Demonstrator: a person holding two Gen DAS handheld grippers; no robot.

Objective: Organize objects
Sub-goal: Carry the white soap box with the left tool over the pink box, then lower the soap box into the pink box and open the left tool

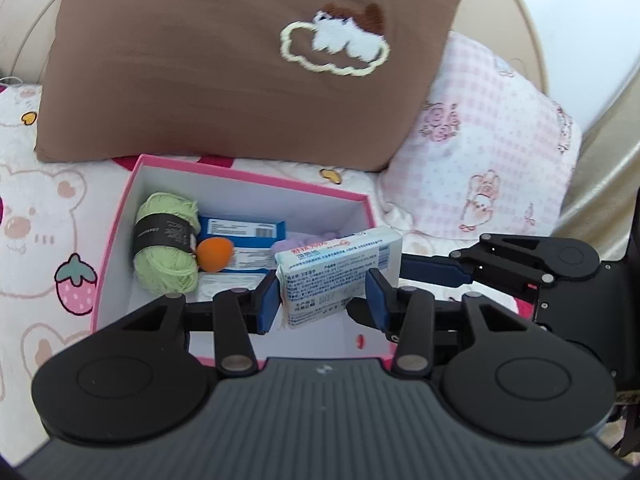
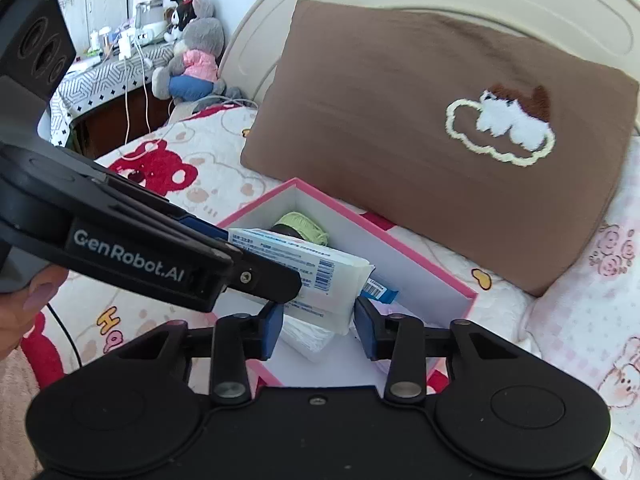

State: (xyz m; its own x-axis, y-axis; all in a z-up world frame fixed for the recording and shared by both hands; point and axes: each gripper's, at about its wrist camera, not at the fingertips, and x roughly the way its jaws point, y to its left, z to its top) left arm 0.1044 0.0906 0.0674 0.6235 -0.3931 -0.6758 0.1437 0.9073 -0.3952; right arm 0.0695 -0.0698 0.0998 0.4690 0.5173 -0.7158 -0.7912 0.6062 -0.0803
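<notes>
A white and blue tissue pack point(image 1: 336, 264) hangs over the open pink box point(image 1: 120, 216). My left gripper point(image 1: 322, 304) is shut on it, with a blue pad pressed on each side. From the right, my right gripper point(image 1: 404, 270) reaches the pack's far end. In the right wrist view the pack point(image 2: 312, 268) ends between the right gripper point(image 2: 320, 328) pads, and both touch it. The left gripper point(image 2: 248, 256) comes in from the left there. Inside the box lie green yarn point(image 1: 166, 240), an orange ball point(image 1: 214, 254), a blue carton point(image 1: 244, 232) and something lilac point(image 1: 296, 242).
The box sits on a bed with a bear-print cover point(image 1: 48, 208). A brown pillow point(image 1: 200, 60) leans right behind it, with a pink checked pillow point(image 1: 492, 152) to the right. A bedside table with plush toys point(image 2: 192, 60) stands far left. A thumb point(image 2: 36, 300) shows at the left edge.
</notes>
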